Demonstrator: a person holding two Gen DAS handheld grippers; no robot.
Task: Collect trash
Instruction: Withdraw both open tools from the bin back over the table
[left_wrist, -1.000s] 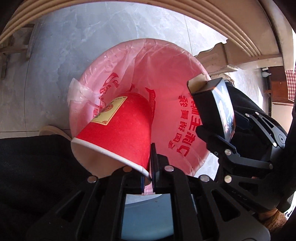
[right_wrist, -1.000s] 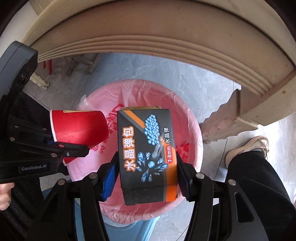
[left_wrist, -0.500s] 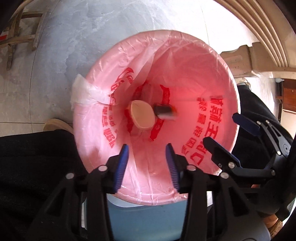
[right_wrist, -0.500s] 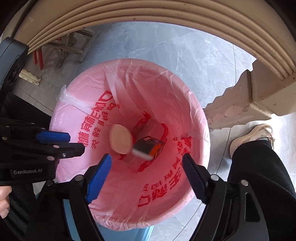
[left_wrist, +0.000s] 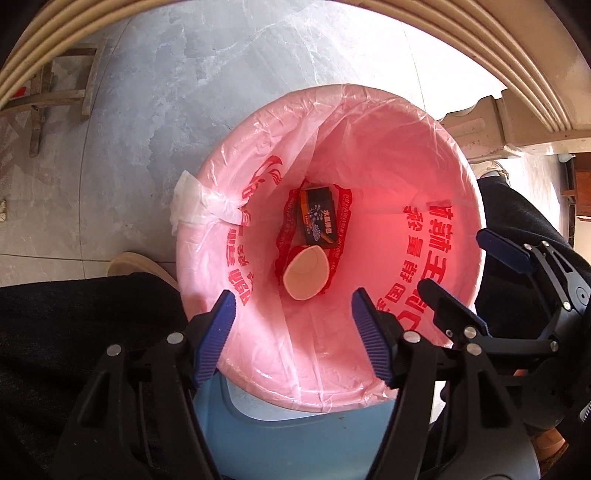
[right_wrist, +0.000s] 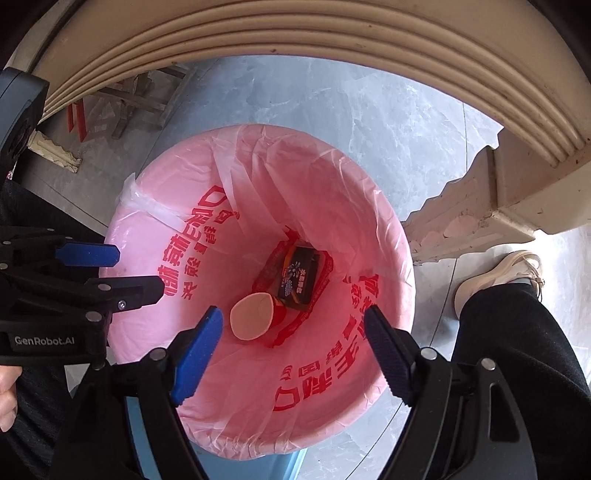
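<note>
Trash in bin (left_wrist: 454, 155): one cup (left_wrist: 306, 272), one box (left_wrist: 320, 218); left gripper (left_wrist: 291, 332), right gripper (right_wrist: 291, 347) gape empty.

A: What lies beyond the tongs?
B: A grey marbled tile floor (left_wrist: 155, 122) with thin grout lines, brightly sunlit on the far right.
A: And above?
B: A cream ribbed tabletop edge (right_wrist: 295, 48) curves across the top; its carved leg (right_wrist: 476, 218) stands to the right.
A: Anything on the left?
B: Wooden chair legs (left_wrist: 55, 99), far left, and a dark wooden cabinet (left_wrist: 581, 184) far right.
</note>
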